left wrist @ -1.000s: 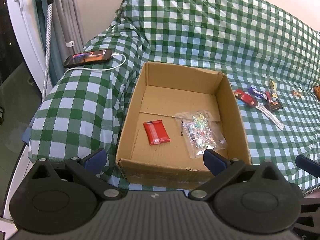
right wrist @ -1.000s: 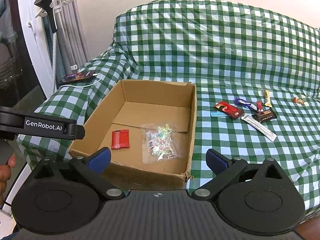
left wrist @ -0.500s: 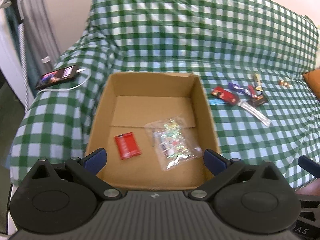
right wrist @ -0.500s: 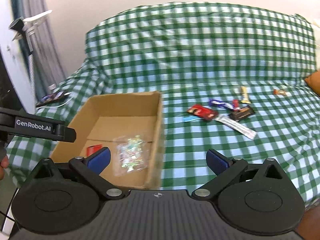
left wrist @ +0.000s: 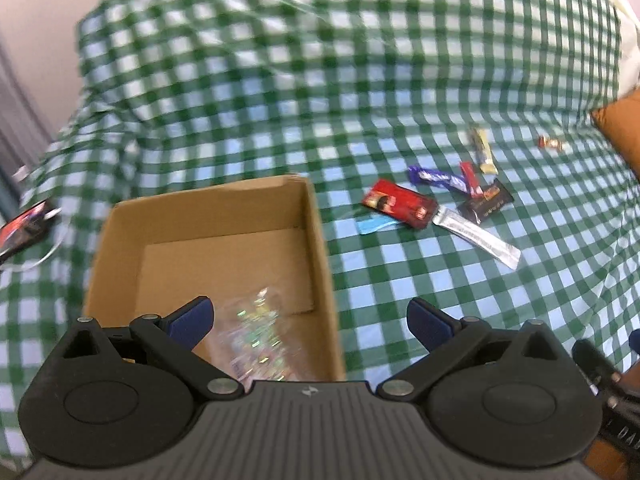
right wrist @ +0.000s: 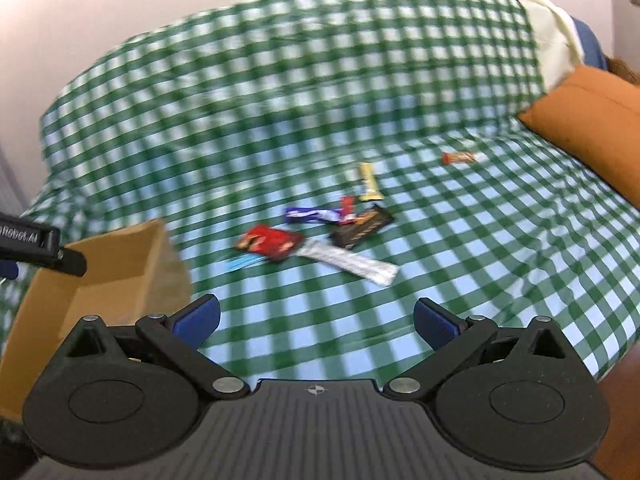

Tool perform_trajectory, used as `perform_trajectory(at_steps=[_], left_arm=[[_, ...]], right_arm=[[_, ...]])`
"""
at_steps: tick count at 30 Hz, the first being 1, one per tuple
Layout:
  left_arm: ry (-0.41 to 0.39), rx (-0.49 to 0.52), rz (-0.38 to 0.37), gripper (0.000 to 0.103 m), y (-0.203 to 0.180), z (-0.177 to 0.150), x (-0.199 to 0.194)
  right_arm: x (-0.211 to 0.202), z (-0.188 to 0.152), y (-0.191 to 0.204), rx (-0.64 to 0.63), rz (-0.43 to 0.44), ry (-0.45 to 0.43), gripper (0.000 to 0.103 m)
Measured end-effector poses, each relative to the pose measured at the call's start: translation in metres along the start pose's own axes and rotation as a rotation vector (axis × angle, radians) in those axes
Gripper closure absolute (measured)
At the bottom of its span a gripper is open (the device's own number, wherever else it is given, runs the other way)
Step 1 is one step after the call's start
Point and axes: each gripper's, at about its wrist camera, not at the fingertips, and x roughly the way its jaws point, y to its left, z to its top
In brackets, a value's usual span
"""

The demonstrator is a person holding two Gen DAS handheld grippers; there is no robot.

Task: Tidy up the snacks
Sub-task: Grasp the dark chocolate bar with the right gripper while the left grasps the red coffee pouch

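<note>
A: What changed?
B: Both views swung right, off the box (left wrist: 208, 240) twd the snack pile (right wrist: 316, 236) on the bed.
A: Claws?
B: Left claw (left wrist: 310, 320) & right claw (right wrist: 316, 318) wide open, empty. Next pickup likely.

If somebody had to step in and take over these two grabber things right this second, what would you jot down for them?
Left tool: open, holding nothing, over the cardboard box.
Right tool: open, holding nothing, facing the loose snacks.
Done: a clear candy bag lies in the box.
Left: the cluster on the checked cloth, including the red packet, silver stick, dark packet and purple bar, plus a small candy farther back.
</note>
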Motion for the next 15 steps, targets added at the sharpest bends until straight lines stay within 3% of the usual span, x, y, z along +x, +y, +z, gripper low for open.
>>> perform_trajectory(at_steps=[5,11,15], left_arm=[[0.128,-0.029,-0.021,0.0,-0.036,0.049,0.071],[0.292,-0.194,-0.028,0.0,-0.063,0.103,0.188],[0.358,-0.301,-0.048,0.0,-0.072,0.123,0.26]], right_arm=[[0.062,0.02,-0.04,0.117,-0.053,0.028,0.0],[0.149,0.041,-0.065,0.197,-0.098,0.049,0.0],[0.214,0.054,-0.069,0.225,-0.099,0.101,0.0]])
